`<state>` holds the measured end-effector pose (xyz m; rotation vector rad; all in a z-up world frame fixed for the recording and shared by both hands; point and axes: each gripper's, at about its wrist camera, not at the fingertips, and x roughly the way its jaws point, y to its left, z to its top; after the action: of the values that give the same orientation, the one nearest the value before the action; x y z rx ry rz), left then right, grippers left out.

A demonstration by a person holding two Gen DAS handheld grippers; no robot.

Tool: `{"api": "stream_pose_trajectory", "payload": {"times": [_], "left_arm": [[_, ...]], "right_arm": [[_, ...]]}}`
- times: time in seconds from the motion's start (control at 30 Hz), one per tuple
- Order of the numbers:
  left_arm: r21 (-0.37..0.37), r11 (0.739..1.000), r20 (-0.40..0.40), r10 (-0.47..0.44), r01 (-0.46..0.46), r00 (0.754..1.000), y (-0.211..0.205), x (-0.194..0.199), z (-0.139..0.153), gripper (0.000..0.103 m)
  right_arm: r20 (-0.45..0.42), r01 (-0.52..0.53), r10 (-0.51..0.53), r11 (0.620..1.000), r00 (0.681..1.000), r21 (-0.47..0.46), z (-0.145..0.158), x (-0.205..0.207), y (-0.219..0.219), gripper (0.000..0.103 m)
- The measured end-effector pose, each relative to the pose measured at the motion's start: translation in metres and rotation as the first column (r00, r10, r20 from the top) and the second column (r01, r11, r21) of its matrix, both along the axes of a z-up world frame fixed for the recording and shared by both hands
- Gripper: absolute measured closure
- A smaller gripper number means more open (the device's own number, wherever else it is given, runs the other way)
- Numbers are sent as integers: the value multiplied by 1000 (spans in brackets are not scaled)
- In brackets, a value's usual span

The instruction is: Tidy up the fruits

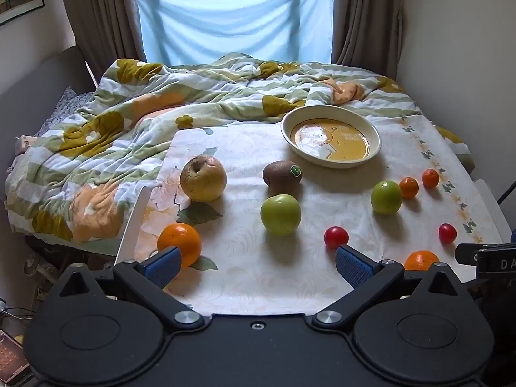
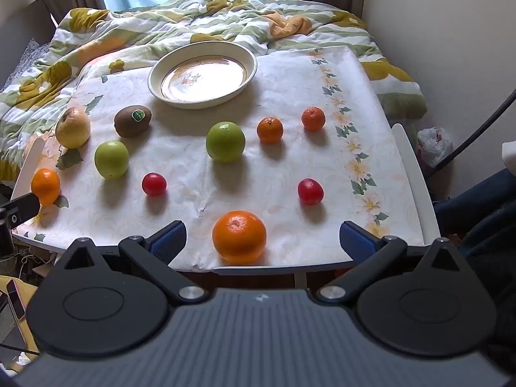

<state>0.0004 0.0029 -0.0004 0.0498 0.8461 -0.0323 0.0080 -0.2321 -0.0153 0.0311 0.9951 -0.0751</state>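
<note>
Fruits lie spread on a cloth-covered table [image 2: 290,225] before an empty cream plate [image 1: 374,135] [image 2: 248,61]. There is a yellow apple [image 1: 203,179] [image 2: 73,127], a kiwi [image 1: 282,174] [image 2: 133,121], two green apples [image 1: 280,214] [image 2: 225,142], two big oranges [image 1: 179,243] [image 2: 239,237], two small mandarins [image 2: 270,129] [image 2: 313,118] and two red tomatoes [image 1: 336,237] [image 2: 310,191]. My left gripper [image 1: 256,266] is open and empty above the table's near edge. My right gripper [image 2: 262,240] is open, with the near orange between its fingers and untouched.
A rumpled floral quilt [image 1: 96,135] covers the bed behind the table. Curtains and a blue-covered window [image 1: 235,16] stand at the back. Walls close in on both sides. A white bag [image 2: 433,145] lies by the right wall.
</note>
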Motion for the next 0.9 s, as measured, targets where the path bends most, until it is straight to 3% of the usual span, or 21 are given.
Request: {"api": "stream_pose_trajectory", "payload": {"times": [0.23,0.9], "left_arm": [[21,1000,-25,4,-4,1000,-4,2,-2,0],[23,1000,-4,-14,14,1000,-4,-4,1,0]], "right_arm": [[-23,-6,6,1000,1000,15,0,0,-1,0],[-18,1,-1,1000,1000,20,6,-6,-8,0]]}}
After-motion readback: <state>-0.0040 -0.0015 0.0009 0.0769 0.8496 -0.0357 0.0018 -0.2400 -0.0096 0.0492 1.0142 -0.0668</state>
